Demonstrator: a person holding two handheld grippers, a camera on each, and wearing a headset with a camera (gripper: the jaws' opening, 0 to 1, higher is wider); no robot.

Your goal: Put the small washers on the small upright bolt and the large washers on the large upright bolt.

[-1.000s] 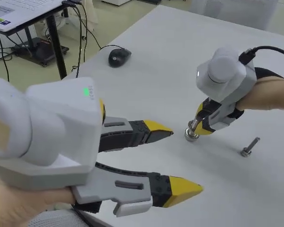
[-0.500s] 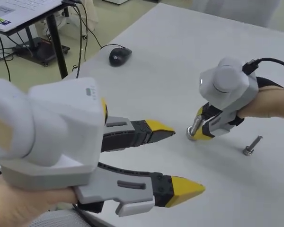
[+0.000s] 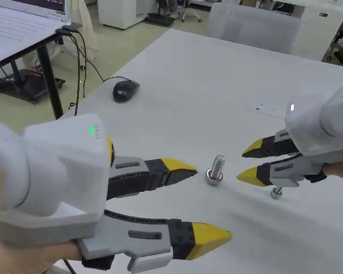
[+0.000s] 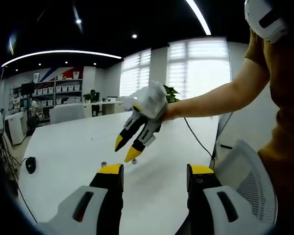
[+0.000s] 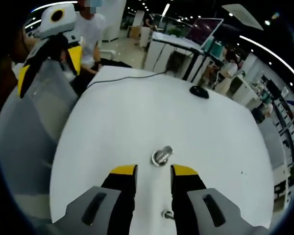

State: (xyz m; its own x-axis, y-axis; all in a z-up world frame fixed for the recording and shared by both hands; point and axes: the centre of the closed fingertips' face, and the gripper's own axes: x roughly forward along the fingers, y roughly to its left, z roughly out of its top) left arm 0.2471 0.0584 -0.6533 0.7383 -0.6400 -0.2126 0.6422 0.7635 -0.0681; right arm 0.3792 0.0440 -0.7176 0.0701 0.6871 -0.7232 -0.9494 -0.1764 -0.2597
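Observation:
The large bolt stands upright on the white table, with a wider metal ring at its foot. My left gripper hovers open to the bolt's left, nothing between its yellow tips. My right gripper is open just to the bolt's right and apart from it. The small bolt sits under the right gripper, partly hidden. In the right gripper view the large bolt lies just ahead of the open right gripper, and the small bolt lies between the jaws. The left gripper view has its own gripper open, with the right gripper ahead.
A black mouse with its cable lies at the far left of the table. A desk with a laptop stands beyond the left edge. A grey chair is behind the far edge. The near table edge runs under my left gripper.
My right gripper was down at the large bolt; it has come off it, pulled back to the right and stands open. The bolt now stands free and upright. The head camera has shifted.

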